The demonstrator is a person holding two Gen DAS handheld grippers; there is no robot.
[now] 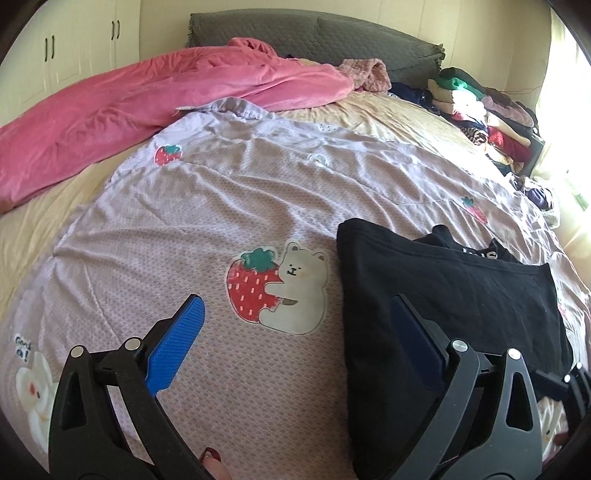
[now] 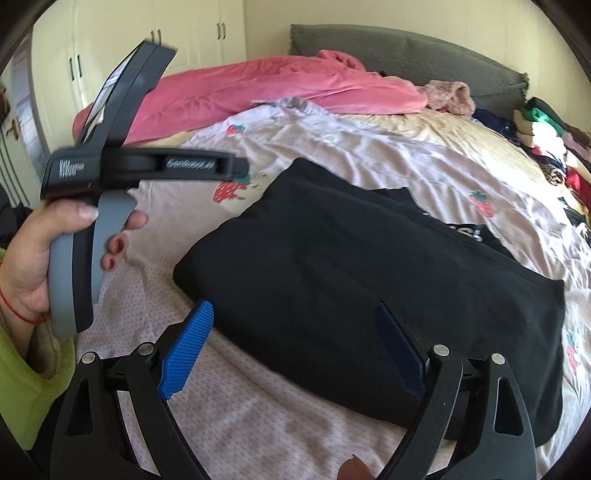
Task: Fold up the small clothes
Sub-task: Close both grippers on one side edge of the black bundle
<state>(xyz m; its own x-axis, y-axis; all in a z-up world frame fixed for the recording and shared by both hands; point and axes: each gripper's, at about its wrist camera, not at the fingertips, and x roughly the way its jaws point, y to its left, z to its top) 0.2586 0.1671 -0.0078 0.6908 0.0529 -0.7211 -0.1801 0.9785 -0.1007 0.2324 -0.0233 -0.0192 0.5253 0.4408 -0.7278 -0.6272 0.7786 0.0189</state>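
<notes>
1. A folded black garment (image 2: pixel 369 280) lies flat on a bed covered by a lilac sheet (image 1: pixel 207 206) printed with strawberries and bears.
2. In the left wrist view, the left gripper (image 1: pixel 301 325) has its jaws spread wide, nothing between them. Its blue pads hang over the sheet, and the garment sits at about 3 o'clock from it, with the right-hand pad over the garment's near edge.
3. In the right wrist view, the right gripper (image 2: pixel 295 339) is also spread apart and pinches nothing. The garment's near edge lies between and just beyond its fingers, at 12 o'clock.
4. In the same view, at 9 o'clock, a hand (image 2: pixel 33 254) holds the grey handle of the other gripper above the sheet; a green sleeve shows below it.
5. A pink blanket (image 1: pixel 147 99) lies crumpled toward 11 o'clock, in front of a dark grey headboard (image 1: pixel 295 33).
6. A pile of mixed clothes (image 1: pixel 487 114) sits at 2 o'clock, by the bright edge of the bed.
</notes>
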